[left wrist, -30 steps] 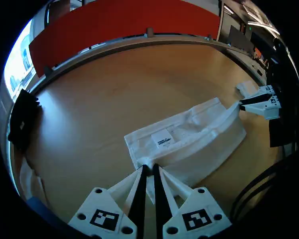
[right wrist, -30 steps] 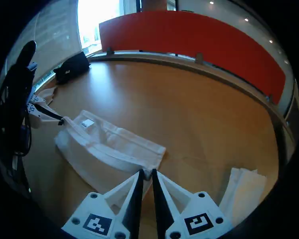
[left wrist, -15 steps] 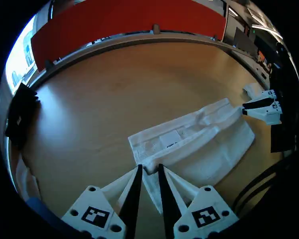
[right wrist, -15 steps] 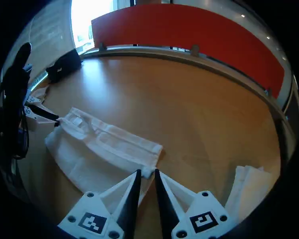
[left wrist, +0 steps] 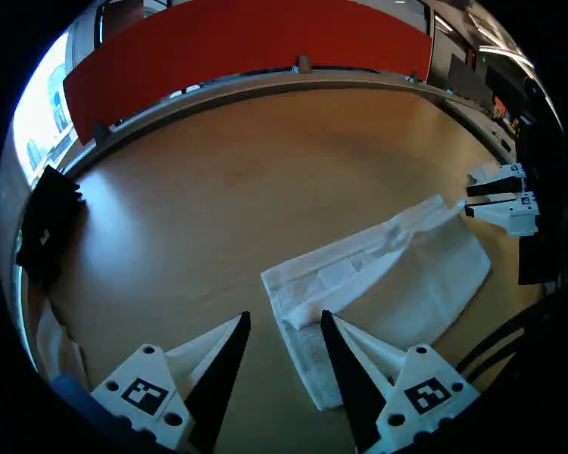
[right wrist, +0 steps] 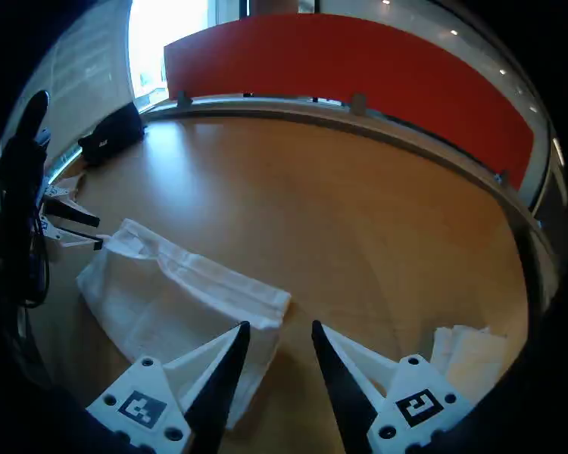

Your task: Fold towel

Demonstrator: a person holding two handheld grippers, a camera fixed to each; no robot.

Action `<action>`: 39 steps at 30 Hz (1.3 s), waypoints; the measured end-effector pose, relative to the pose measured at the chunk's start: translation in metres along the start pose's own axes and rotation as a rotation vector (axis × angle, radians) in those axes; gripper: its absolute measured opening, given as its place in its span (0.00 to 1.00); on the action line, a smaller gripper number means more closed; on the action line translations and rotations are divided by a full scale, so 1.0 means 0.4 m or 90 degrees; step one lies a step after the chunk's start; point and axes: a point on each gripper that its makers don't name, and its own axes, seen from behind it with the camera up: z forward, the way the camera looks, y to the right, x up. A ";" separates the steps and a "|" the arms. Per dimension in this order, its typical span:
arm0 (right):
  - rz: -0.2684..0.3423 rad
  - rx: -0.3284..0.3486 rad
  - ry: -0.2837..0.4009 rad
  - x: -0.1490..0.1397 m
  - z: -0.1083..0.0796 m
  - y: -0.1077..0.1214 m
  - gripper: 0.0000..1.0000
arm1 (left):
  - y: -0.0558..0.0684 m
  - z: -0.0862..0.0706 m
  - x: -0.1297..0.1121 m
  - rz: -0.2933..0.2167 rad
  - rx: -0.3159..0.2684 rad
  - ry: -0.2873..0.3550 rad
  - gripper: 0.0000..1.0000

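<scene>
A white towel (left wrist: 405,280) lies folded in half on the wooden table (left wrist: 231,181), its upper layer's edge rumpled along the fold. In the left gripper view my left gripper (left wrist: 282,321) stands open, its fingers astride the towel's near corner without touching it. Farther off at the towel's other end is the right gripper (left wrist: 502,203), also open. In the right gripper view the towel (right wrist: 170,303) spreads to the left, and my right gripper (right wrist: 279,327) is open just behind its near corner. The left gripper (right wrist: 72,227) sits open at the far corner.
A red partition (left wrist: 246,45) runs along the table's far edge. A black bag (left wrist: 45,227) lies at the table's left end, seen as the black bag (right wrist: 110,132) from the other side. A stack of folded white cloths (right wrist: 466,359) rests at the right.
Both grippers have opened and let go of the towel corners they held. The towel's raised layer has dropped flat onto the table, and both grippers have drawn back slightly.
</scene>
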 end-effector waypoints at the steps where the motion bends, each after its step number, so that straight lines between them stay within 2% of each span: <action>1: 0.000 0.000 0.001 0.001 -0.001 0.000 0.65 | -0.001 -0.001 0.001 -0.001 0.001 0.001 0.76; 3: 0.001 0.002 0.003 0.004 -0.003 0.000 0.69 | -0.004 -0.002 0.003 -0.004 0.002 0.002 0.90; 5: 0.002 0.003 0.005 0.007 -0.006 -0.001 0.71 | -0.007 -0.003 0.004 -0.005 0.004 0.003 0.92; 9: 0.001 0.006 0.007 0.005 -0.011 -0.006 0.80 | -0.009 -0.008 0.007 -0.006 0.009 0.007 0.92; 21: -0.001 0.009 0.009 -0.010 -0.042 -0.019 0.81 | -0.003 -0.034 -0.010 -0.014 0.012 0.008 0.92; 39: -0.003 0.009 0.000 -0.078 -0.098 -0.033 0.81 | -0.026 -0.110 -0.137 -0.060 0.042 -0.008 0.92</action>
